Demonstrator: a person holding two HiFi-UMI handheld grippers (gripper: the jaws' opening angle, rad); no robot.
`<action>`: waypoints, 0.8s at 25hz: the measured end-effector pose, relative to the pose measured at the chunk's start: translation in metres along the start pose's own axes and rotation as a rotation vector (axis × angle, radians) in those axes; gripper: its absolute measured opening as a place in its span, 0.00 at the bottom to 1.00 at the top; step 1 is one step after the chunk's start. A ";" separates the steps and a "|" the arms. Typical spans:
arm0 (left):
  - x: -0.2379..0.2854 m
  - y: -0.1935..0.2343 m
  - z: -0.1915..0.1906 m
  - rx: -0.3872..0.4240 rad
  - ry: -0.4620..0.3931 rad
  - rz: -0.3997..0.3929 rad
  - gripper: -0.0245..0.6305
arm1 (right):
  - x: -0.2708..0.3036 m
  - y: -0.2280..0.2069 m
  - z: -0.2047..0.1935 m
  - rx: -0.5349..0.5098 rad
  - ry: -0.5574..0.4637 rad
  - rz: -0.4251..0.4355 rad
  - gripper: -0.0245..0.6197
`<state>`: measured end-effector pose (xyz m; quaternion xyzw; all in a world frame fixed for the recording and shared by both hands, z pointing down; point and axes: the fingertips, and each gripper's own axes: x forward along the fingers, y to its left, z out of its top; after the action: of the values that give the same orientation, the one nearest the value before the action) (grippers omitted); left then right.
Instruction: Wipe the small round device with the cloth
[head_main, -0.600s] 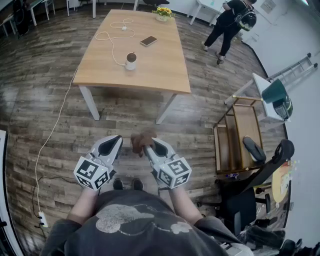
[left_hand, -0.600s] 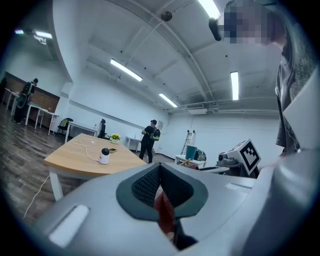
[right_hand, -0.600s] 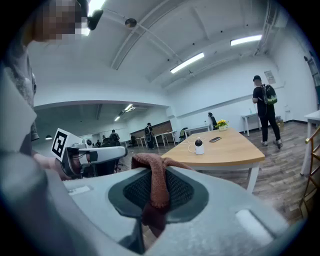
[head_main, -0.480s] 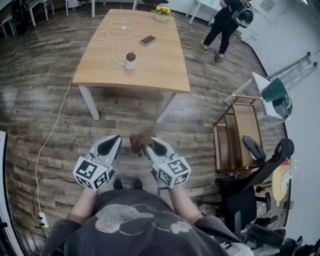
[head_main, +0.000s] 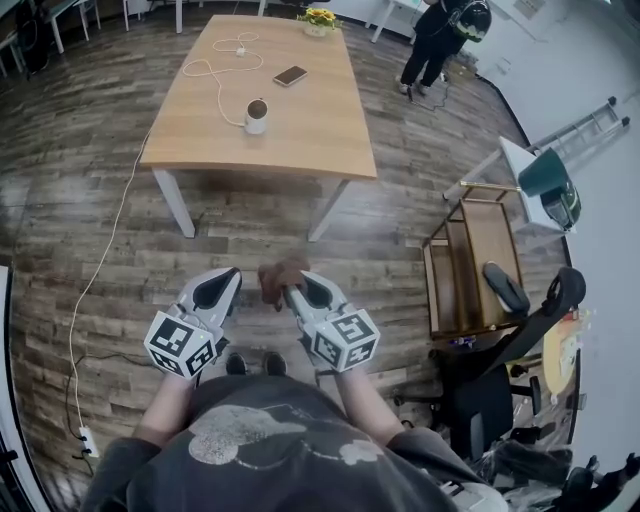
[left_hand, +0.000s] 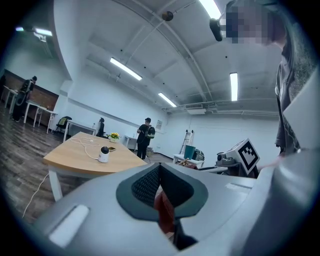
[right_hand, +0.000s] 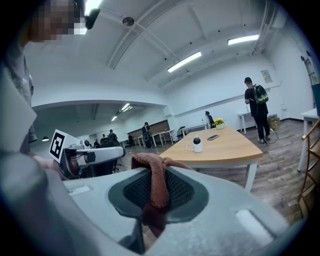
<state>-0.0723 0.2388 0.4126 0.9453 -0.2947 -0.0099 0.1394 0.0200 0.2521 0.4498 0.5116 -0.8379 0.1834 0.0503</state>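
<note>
The small round device (head_main: 257, 116), white with a dark top, stands on the wooden table (head_main: 310, 135) well ahead of me; it also shows in the left gripper view (left_hand: 104, 154) and the right gripper view (right_hand: 197, 144). Both grippers are held close to my body, far from the table. My right gripper (head_main: 290, 292) (right_hand: 152, 175) is shut on a brown cloth (head_main: 280, 277) (right_hand: 158, 182) that drapes over its tips. My left gripper (head_main: 226, 285) (left_hand: 160, 170) is beside it with jaws together; a reddish strip shows in the slit, and I cannot tell what it is.
A phone (head_main: 291, 75), a white cable (head_main: 213, 70) and a flower pot (head_main: 320, 19) share the table. A person (head_main: 440, 32) stands beyond its far right corner. A wooden cart (head_main: 468, 270) and an office chair (head_main: 500, 395) stand at my right. A cable (head_main: 100, 270) crosses the floor at left.
Both grippers keep the same pose, the cloth still in the right one. The table has drifted slightly left and up in view, and the person at the back has shifted a little.
</note>
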 end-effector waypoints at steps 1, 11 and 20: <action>-0.001 0.001 0.000 0.001 0.001 -0.001 0.07 | 0.001 0.000 0.000 0.000 0.001 -0.001 0.11; -0.011 0.009 -0.003 -0.005 0.011 -0.015 0.07 | 0.006 0.013 -0.003 -0.023 0.010 0.003 0.11; -0.026 0.024 -0.001 0.003 0.002 -0.028 0.07 | 0.015 0.027 -0.002 -0.033 -0.016 -0.001 0.12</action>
<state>-0.1072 0.2344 0.4181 0.9496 -0.2813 -0.0103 0.1382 -0.0113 0.2512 0.4491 0.5125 -0.8410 0.1653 0.0521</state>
